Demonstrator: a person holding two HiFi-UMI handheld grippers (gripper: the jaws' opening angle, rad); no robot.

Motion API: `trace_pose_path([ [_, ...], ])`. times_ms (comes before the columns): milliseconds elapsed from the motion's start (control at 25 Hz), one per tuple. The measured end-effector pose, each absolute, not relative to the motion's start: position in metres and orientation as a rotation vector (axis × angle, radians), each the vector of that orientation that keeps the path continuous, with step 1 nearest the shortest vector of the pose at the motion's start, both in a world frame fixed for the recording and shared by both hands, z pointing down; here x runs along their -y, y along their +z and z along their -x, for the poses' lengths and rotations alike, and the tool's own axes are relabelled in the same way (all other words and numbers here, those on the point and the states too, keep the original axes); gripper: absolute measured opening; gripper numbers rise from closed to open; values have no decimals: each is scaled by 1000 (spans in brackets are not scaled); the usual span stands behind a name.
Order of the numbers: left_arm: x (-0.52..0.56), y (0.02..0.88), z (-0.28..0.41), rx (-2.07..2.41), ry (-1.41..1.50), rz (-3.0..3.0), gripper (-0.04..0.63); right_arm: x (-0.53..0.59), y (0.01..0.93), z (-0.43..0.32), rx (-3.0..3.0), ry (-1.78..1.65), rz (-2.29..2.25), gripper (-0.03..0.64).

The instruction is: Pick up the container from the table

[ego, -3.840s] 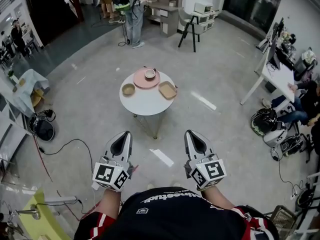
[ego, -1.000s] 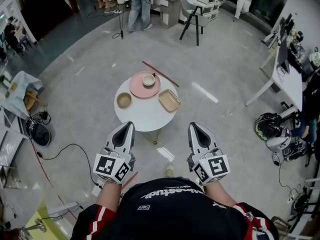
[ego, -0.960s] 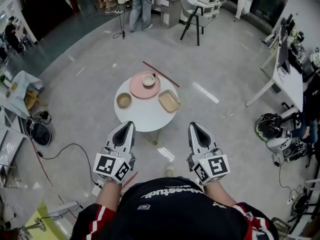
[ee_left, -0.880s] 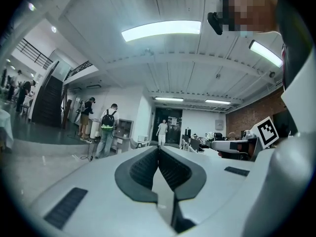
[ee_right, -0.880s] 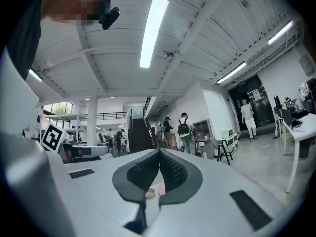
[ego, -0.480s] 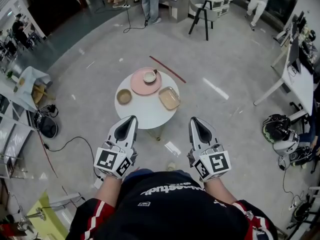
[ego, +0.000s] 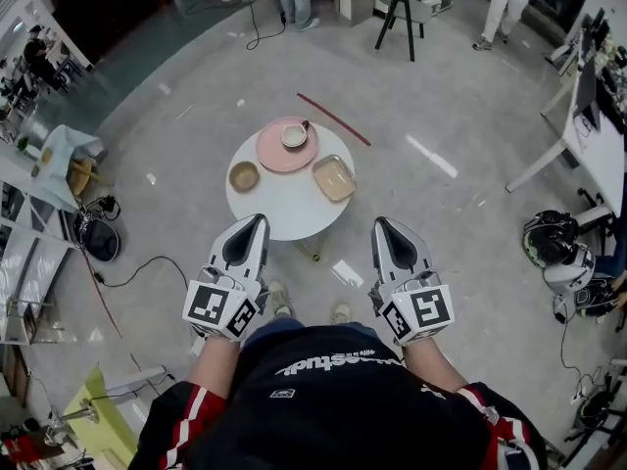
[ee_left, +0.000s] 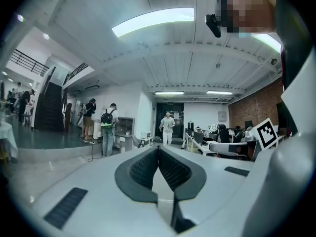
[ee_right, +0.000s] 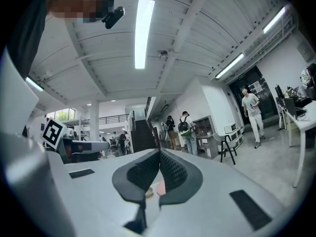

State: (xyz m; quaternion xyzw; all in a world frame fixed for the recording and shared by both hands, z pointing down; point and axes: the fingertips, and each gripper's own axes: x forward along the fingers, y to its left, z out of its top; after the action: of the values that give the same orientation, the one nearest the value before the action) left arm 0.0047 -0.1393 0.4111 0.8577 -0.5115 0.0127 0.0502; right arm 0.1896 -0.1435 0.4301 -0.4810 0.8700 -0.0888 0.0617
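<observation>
1. Currently the step in hand looks like the approach: nothing is gripped, and both tools point level, short of the round white table [ego: 284, 211].
2. The left gripper [ego: 256, 223] has its jaws pressed together with nothing between them. The table lies ahead of its tips and lower down.
3. Almost straight ahead of the left gripper sits a small tan bowl [ego: 244, 175]. Farther ahead and to that gripper's right is a pink plate [ego: 277, 155] carrying a cup [ego: 294, 135].
4. The tan rectangular container [ego: 334, 177], which I take to be the task's thing, rests on the table's right side. It is ahead of the right gripper [ego: 381, 226] and off to its left, and it stands apart from both bowl and plate.
5. The right gripper is likewise closed and empty. Its own view shows only slivers of tan and pink tableware low behind the meeting tips.
6. Judging from this, the right gripper is the better placed. The next move calls for coming closer, parting its jaws, tipping them downward and bringing them over one low wall of the container before closing.
</observation>
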Motion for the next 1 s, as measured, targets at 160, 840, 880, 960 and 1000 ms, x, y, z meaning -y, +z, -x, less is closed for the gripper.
trace_pose_path([
  [160,146,415,-3,1547,43,-2615,23,146,433,-187,-2644,-249,1478,14],
  [840,196,426,33,1428,-10,-2671,23,178,446,-138,-2693,-195,1548,57],
  [880,200,427,39,1421,-12,-2676,23,181,448,-131,-2702,-184,1559,64],
  [960,209,427,51,1410,-14,-2681,23,188,450,-119,-2713,-190,1576,92],
  [1000,213,427,56,1404,-18,-2682,23,191,451,-113,-2714,-207,1577,101],
])
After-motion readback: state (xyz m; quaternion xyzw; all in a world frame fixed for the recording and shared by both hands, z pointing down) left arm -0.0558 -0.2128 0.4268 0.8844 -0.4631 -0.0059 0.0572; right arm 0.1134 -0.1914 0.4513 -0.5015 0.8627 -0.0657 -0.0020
